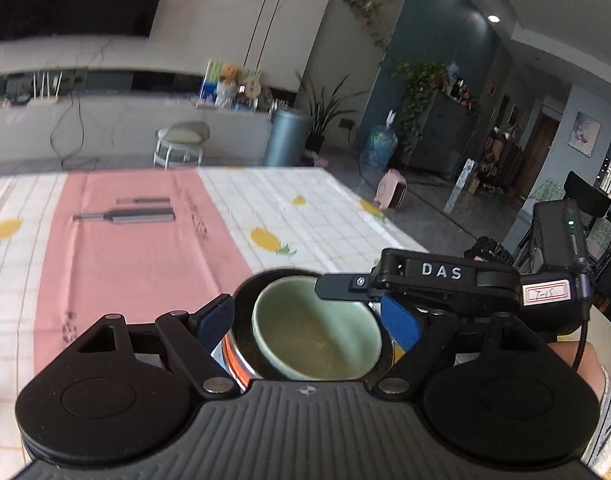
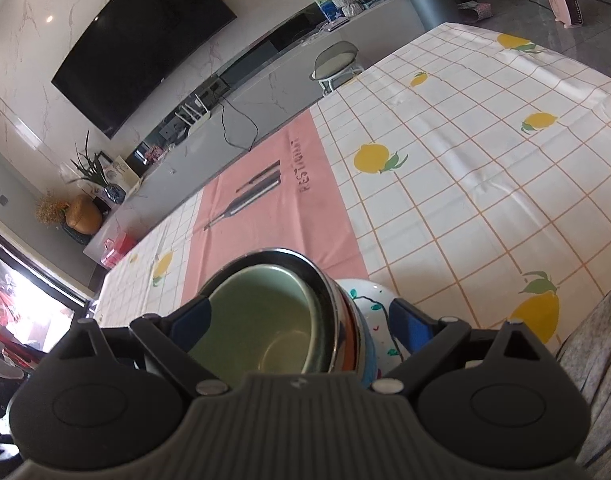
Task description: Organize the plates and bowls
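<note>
Both my left gripper [image 1: 305,320] and right gripper [image 2: 301,320] gape, holding nothing. The green bowl [image 1: 317,340] sits nested in the steel bowl [image 2: 325,280]; a clipped rim at three o'clock could topple the stack.

The left gripper [image 1: 305,320] is matte black plastic — two round discs at its base flank a ribbed dark-grey centre plate stamped with a small cross-in-circle mark. Angular black linkage arms run forward from silver rivets to jaws faced with blue pads. The right gripper [image 2: 301,320] is built the same way: twin discs, ribbed plate, silver rivets, blue pads. Seen from the left wrist camera, its side bears raised white letters "DAS" and a white label edged in red with handwriting too small to read; a black cable trails from it. A grey knit sleeve [image 1: 609,412] covers the wrist.
</note>
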`<action>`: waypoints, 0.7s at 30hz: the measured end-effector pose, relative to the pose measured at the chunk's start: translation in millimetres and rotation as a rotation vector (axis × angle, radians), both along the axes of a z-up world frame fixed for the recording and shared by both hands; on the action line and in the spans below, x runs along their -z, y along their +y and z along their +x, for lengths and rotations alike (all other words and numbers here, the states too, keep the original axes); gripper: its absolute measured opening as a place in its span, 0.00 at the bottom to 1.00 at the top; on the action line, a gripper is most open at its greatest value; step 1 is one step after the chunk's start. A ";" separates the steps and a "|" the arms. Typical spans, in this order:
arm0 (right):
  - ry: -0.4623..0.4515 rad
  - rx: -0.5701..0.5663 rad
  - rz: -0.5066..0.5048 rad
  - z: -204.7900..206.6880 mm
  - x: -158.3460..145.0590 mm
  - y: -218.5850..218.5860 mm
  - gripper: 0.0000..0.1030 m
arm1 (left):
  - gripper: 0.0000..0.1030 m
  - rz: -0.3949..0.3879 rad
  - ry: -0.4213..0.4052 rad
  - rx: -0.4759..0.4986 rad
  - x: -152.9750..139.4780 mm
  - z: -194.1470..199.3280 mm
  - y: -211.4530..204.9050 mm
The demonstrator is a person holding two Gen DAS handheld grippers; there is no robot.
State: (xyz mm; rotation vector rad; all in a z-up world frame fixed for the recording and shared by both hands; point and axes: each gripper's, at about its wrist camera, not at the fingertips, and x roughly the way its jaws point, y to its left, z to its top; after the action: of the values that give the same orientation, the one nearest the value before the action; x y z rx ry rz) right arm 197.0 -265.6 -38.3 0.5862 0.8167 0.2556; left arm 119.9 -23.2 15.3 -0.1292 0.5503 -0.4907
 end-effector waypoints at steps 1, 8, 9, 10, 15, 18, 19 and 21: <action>-0.007 0.008 0.007 -0.4 -1.4 -1.6 0.92 | 0.94 0.013 -0.036 0.000 -3.5 -3.9 -2.3; -0.081 0.036 0.012 -7.3 -20.6 -12.7 0.92 | 0.94 0.064 -0.124 -0.173 -23.9 -22.5 -6.0; -0.097 0.038 -0.014 -10.0 -25.9 -12.8 0.92 | 0.94 0.158 -0.118 -0.232 -28.0 -24.9 -12.0; -0.116 0.036 -0.046 -13.3 -31.4 -12.2 0.92 | 0.92 0.240 -0.123 -0.265 -31.4 -28.0 -18.4; -0.157 -0.021 -0.304 -34.3 -54.9 5.3 0.94 | 0.92 0.348 -0.050 -0.370 -33.7 -44.1 -31.9; -0.208 -0.064 -0.534 -58.2 -56.8 22.8 0.94 | 0.92 0.348 0.020 -0.411 -24.2 -52.3 -31.4; -0.218 -0.079 -0.596 -65.2 -55.7 27.7 0.94 | 0.92 0.342 0.047 -0.423 -20.5 -57.0 -27.7; -0.207 -0.099 -0.645 -77.2 -52.4 30.1 0.94 | 0.92 0.336 0.082 -0.431 -15.5 -59.9 -25.9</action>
State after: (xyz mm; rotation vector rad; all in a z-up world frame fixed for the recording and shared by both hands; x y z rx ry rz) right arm 119.7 -235.4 14.0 -0.0860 0.6767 0.1276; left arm 60.1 -49.2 30.8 0.0543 0.6568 0.0296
